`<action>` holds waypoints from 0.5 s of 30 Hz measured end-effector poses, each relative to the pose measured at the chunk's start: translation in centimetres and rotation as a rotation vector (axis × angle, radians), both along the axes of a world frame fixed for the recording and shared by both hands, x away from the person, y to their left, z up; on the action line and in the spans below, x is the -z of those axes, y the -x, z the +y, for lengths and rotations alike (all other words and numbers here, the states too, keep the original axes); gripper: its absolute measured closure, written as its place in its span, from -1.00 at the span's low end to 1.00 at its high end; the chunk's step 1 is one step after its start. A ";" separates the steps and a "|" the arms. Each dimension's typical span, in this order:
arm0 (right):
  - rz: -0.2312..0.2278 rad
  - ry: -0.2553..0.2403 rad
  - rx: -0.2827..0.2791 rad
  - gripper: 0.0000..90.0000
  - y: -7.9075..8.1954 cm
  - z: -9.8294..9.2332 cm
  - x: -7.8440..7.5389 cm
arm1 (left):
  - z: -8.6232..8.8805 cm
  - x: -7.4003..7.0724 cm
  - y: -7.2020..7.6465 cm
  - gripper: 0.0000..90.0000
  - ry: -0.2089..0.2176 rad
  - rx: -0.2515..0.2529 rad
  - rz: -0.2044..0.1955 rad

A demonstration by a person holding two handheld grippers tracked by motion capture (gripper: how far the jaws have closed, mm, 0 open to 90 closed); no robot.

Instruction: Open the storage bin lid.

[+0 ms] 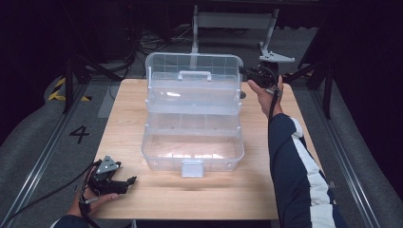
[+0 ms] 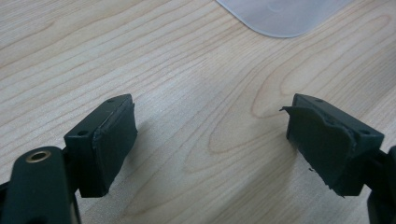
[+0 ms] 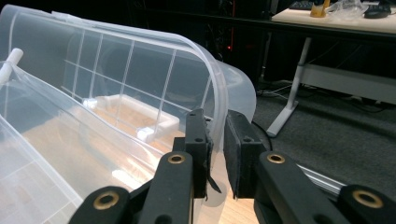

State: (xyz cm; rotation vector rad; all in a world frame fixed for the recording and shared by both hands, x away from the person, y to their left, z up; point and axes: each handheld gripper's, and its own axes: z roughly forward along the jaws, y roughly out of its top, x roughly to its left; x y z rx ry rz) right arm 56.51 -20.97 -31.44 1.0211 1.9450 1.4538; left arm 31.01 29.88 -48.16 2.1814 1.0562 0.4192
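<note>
High view, clear plastic box [image 1: 192, 114] open mid-table, right gripper [image 1: 248, 72] pinching its lid rim [image 3: 219, 112] near the far right corner, left gripper [image 1: 124, 183] spread wide, holding nothing, near front left corner.

The clear storage box [image 1: 192, 147] stands mid-counter [image 1: 128, 109] with its lid [image 1: 192, 78] raised upright behind it, a tall wall across the far side. The lid's right edge sits between the right gripper [image 1: 244, 72] fingers [image 3: 196, 140], so that corner is blocked. The open tray and lower tub leave room to reach in from above and from the near side. Left of the box, bare wood runs to the counter edge. Near-left of the box the left gripper [image 1: 130, 180] rests with fingers [image 2: 109, 140] spread over bare wood. Right of the box, a sleeve [image 1: 294, 161] lies along the strip of wood there
</note>
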 end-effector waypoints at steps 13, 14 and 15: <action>0.031 -0.006 0.008 0.78 -1.7 0.1 0.7 | -0.1 -0.1 1.3 -0.61 0.002 -0.040 0.008; 0.032 -0.001 0.007 0.78 -1.8 0.1 0.7 | -0.1 -0.1 1.3 -0.61 0.000 -0.041 0.007; 0.036 -0.004 0.007 0.78 -1.9 0.1 0.7 | -0.1 -0.1 1.3 -0.61 -0.002 -0.042 0.004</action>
